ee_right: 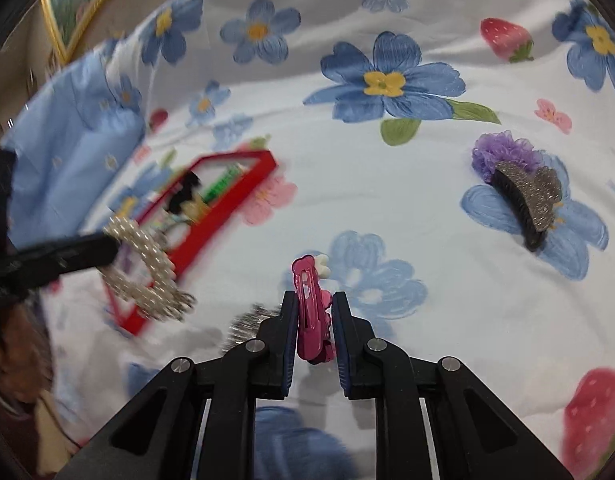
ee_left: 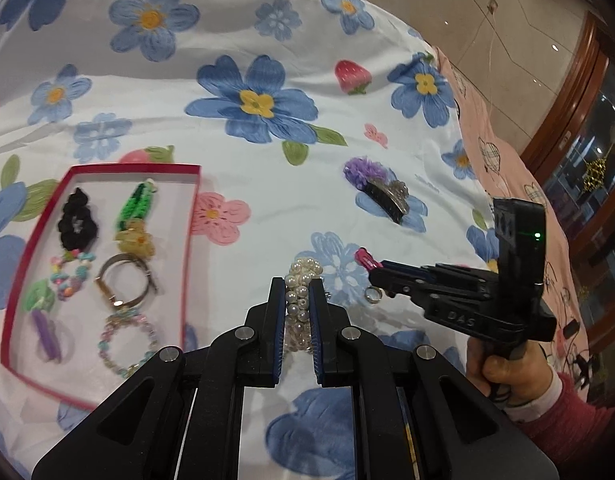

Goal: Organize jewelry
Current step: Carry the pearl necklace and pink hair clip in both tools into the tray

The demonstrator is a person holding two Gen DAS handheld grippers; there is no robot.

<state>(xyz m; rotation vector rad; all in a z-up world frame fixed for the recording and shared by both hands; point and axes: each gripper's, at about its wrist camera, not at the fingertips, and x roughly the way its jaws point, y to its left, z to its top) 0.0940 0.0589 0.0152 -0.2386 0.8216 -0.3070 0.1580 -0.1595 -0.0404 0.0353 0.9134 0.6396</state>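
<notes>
Pearl band (ee_left: 301, 300): rows of white pearls on a stretchy loop, held off the sheet, clamped between the blue pads of the left gripper (ee_left: 298, 308); in the right wrist view it hangs blurred in front of the tray.
Left gripper: jaws drawn together on the pearl band.
Pink clip (ee_right: 311, 312): glossy magenta snap clip with a small white and pink trim along one side, upright between the fingers of the right gripper (ee_right: 314, 316).
Right gripper: jaws closed on the pink clip, which pokes out past the tips; a hand (ee_left: 503, 372) in a red sleeve holds its grip.
Tray (ee_left: 187, 240): shallow, red-rimmed, white inside, lying on the sheet left of the left gripper. It holds a black scrunchie (ee_left: 76, 220), a green clip (ee_left: 137, 204), a yellow flower piece (ee_left: 134, 240), a metal bangle (ee_left: 125, 284), two bead bracelets and a purple piece.
Ring (ee_left: 373, 293): small and silver, on the sheet just below the right gripper's tips.
Claw clip (ee_right: 527, 200): black with a grey glittery back, resting against a purple ruffled scrunchie (ee_right: 503, 156), well right of the tray.
Surface: white sheet (ee_left: 267, 32) printed with blue flowers, pink flowers and strawberries; a pink cloth with heart outlines lies along its right edge.
Room: beige tiled floor, a wooden cabinet with glass at the right.
Writing: raised letters on the right gripper's body, too small to be sure of.
</notes>
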